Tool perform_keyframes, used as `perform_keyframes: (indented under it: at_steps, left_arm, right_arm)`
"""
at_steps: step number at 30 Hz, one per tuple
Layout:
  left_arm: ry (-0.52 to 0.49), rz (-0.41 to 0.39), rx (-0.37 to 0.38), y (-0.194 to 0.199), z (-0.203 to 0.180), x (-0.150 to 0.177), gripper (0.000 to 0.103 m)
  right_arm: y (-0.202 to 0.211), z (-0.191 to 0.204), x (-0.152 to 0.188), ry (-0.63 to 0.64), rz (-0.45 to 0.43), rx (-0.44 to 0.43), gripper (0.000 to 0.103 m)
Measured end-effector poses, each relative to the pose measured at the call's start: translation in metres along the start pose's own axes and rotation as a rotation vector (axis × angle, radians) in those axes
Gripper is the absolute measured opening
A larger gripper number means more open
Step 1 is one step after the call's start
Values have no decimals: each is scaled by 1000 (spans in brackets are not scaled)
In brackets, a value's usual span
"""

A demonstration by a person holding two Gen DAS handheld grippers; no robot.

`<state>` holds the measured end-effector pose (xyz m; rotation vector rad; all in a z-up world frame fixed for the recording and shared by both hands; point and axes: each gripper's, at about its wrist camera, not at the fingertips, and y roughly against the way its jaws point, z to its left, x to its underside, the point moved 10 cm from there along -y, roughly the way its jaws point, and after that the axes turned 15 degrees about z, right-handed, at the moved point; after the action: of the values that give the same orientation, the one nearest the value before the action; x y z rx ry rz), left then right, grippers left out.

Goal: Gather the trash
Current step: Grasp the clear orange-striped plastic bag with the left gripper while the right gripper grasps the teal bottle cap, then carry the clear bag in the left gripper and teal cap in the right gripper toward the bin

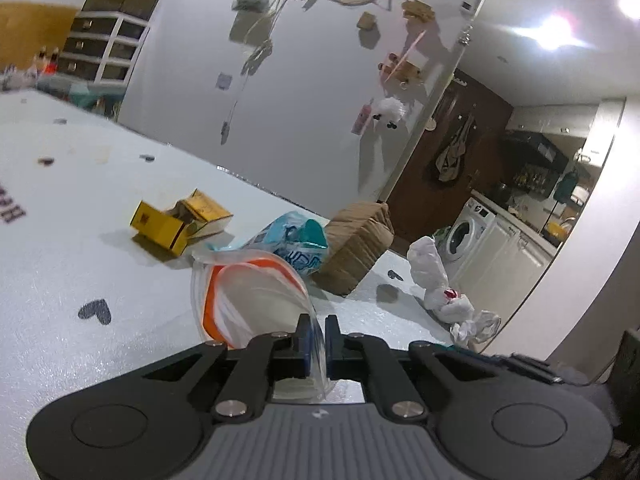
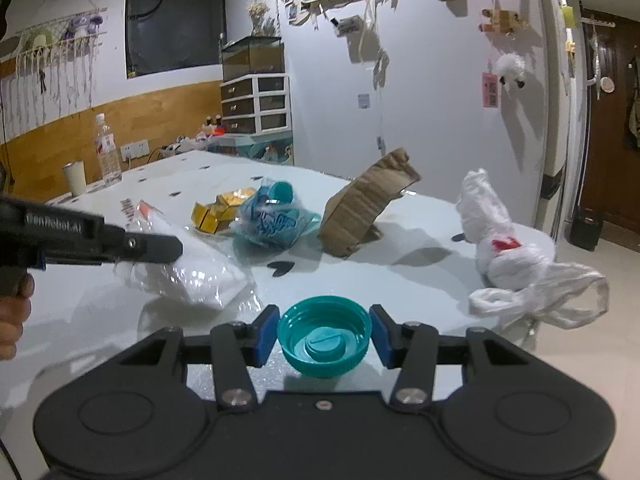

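Black gripper linkages, blue pads, silver screws, ribbed grey housing

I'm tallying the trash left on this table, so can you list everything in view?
zip bag: one, clear with an orange seal, near table edge, pinched by the left gripper.
bottle cap: one, teal, between the right gripper's jaws.
yellow boxes: torn open, mid-table.
blue wrapper: one, crumpled, beside the boxes.
cardboard piece: one, brown, propped up mid-table.
white plastic bag: one, knotted, red mark, right table edge.
water bottle: one, clear, far left corner.
cup: one, white, beside the bottle.
table: one, white, heart marks.
left gripper: black, shut.
right gripper: black, blue pads.
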<state>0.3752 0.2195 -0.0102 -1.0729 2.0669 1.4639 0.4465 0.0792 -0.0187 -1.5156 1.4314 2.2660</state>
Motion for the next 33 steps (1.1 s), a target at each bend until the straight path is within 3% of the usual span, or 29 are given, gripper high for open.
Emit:
perform_keyframes:
  at_steps: [7, 16, 23, 33]
  left_arm:
    - [-161, -82, -158, 13, -32, 3, 5]
    - [-264, -82, -245, 8, -74, 19, 5]
    - [-274, -85, -231, 6, -104, 32, 5]
    - [-291, -93, -146, 4, -156, 50, 5]
  right_arm:
    - [26, -12, 0, -12, -41, 21, 50]
    - [61, -37, 5, -54, -85, 61, 50]
    - [94, -54, 15, -66, -114, 100, 50]
    - [138, -86, 39, -107, -131, 175, 50]
